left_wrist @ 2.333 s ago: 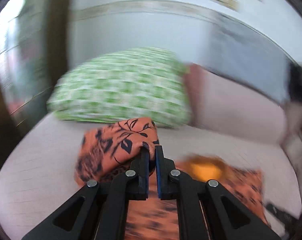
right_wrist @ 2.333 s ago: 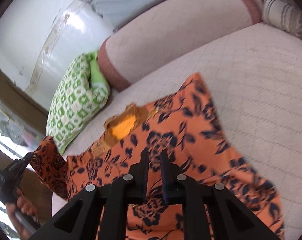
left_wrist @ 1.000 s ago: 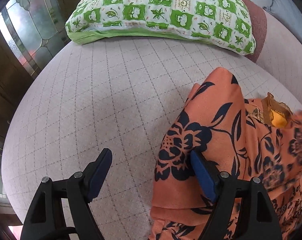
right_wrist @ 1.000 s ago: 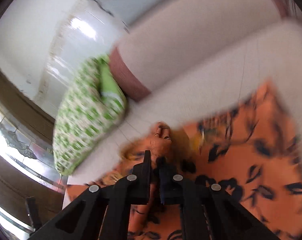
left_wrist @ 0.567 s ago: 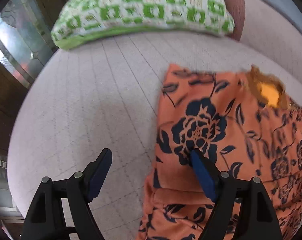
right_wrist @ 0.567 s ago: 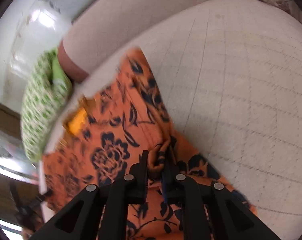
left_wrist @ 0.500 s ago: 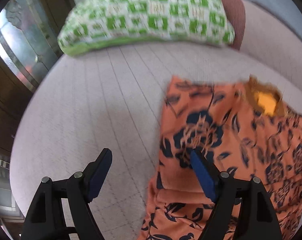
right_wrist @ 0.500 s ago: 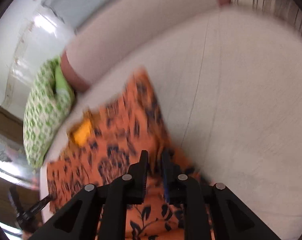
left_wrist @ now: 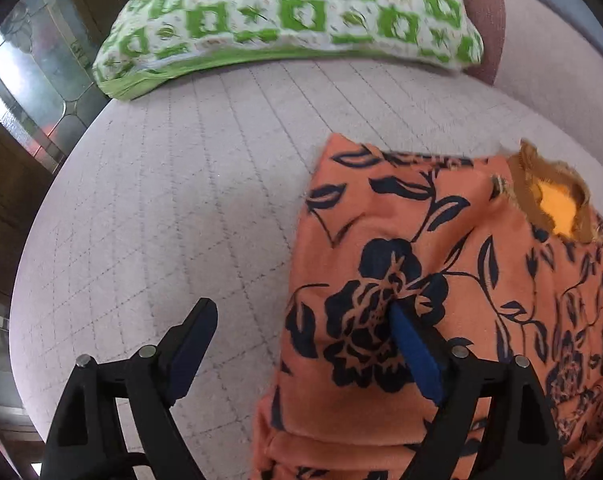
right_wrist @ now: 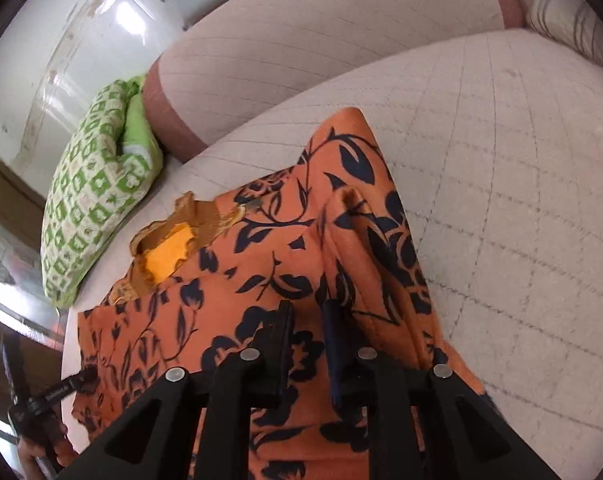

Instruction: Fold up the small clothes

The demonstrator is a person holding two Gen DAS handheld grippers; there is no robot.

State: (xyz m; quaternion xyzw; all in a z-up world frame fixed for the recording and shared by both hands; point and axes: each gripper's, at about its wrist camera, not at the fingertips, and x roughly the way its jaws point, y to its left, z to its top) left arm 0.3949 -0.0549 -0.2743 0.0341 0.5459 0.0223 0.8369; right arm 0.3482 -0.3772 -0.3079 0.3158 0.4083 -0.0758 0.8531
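Right sleeve now folded inward over the orange floral top [right_wrist: 285, 256].

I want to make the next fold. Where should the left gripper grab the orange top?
Probably the folded left edge of the orange top, coming in from the bare cushion side. That edge lies flat and doubled, and the open left gripper already straddles it.

One orange garment [left_wrist: 441, 264], one green pillow [left_wrist: 285, 16], two bolsters [right_wrist: 341, 40].

Both the left gripper [left_wrist: 301, 344] and the right gripper [right_wrist: 306, 320] have matte black angular frames, silver screws and blue-padded fingers [left_wrist: 415, 354].
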